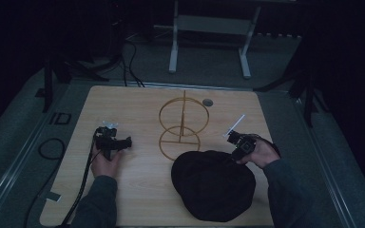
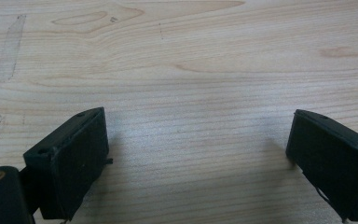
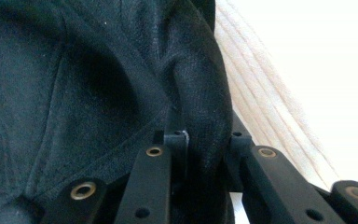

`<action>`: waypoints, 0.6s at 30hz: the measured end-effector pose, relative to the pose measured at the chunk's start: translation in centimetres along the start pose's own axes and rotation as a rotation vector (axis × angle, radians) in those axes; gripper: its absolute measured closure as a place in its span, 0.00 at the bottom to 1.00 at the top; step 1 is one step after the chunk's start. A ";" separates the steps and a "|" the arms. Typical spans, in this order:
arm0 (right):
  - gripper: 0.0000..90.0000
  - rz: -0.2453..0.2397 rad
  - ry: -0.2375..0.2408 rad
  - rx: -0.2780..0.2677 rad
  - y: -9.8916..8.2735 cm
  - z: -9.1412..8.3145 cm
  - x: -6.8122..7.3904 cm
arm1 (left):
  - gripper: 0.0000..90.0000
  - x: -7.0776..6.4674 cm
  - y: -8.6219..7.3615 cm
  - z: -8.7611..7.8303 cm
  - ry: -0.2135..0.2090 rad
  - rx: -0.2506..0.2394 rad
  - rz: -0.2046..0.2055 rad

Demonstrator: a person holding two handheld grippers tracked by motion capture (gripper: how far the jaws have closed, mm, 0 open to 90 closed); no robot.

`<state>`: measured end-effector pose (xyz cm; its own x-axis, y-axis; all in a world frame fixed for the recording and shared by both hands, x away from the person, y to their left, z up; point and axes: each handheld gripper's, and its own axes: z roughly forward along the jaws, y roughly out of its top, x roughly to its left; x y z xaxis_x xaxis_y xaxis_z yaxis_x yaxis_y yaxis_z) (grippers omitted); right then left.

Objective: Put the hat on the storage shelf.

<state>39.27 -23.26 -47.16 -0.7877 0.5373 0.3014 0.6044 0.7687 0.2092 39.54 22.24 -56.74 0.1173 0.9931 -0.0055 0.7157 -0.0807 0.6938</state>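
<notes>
High view shows the black hat (image 1: 213, 185) near the tabletop's (image 1: 138, 190) front edge, its rim pinched by the right gripper (image 1: 234, 153). The left gripper (image 1: 116, 142) is wide open, empty. Moving it to the wire stand (image 1: 181, 127) seems not done.

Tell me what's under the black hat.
The wooden table shows around the black hat, whose edge the right gripper pinches. The hat hides whatever lies beneath it, so nothing more can be told.
</notes>
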 end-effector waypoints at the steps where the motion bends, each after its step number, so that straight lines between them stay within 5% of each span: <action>1: 0.86 0.000 0.000 0.000 0.0 0.0 0.0 | 0.06 0.0 0.0 0.0 0.000 0.000 0.000; 18: 0.86 0.123 -0.034 -0.122 -1.5 -4.0 -2.8 | 0.06 0.0 0.0 0.0 -0.001 0.000 0.000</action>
<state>41.05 -27.26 -44.60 -0.7094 0.6376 0.3005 0.7047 0.6500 0.2845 39.54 22.23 -56.75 0.1182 0.9930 -0.0061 0.7154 -0.0809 0.6940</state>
